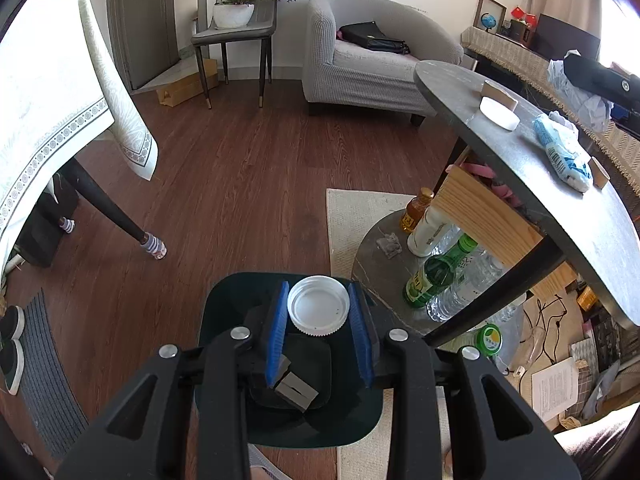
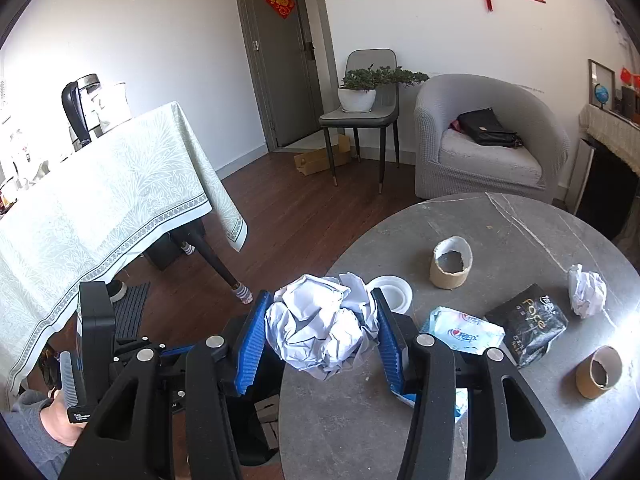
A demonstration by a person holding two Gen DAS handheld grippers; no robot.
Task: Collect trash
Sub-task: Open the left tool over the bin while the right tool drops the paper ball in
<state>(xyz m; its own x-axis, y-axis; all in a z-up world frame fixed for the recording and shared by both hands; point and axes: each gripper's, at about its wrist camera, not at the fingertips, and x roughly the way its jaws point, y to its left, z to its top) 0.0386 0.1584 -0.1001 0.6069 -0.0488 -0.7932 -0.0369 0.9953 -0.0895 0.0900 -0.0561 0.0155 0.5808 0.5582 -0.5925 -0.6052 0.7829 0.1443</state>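
- White plastic lid (image 1: 318,305): clamped between your left gripper's (image 1: 319,312) blue pads, open side up, held above the dark bin (image 1: 224,320) on the floor.
- Bin has a small grey block (image 1: 295,391) lying inside.
- Crumpled paper ball (image 2: 320,326): your right gripper (image 2: 320,330) is closed on it, at the near edge of the round grey table (image 2: 500,220).
- On the table: a white lid (image 2: 394,292) just behind the ball, two cardboard tube cores (image 2: 451,264) (image 2: 598,372), a blue-white tissue pack (image 2: 466,332), a black wrapper (image 2: 528,322), a second paper wad (image 2: 586,290).
- Bottles (image 1: 436,276) stand on the lower shelf under the table.
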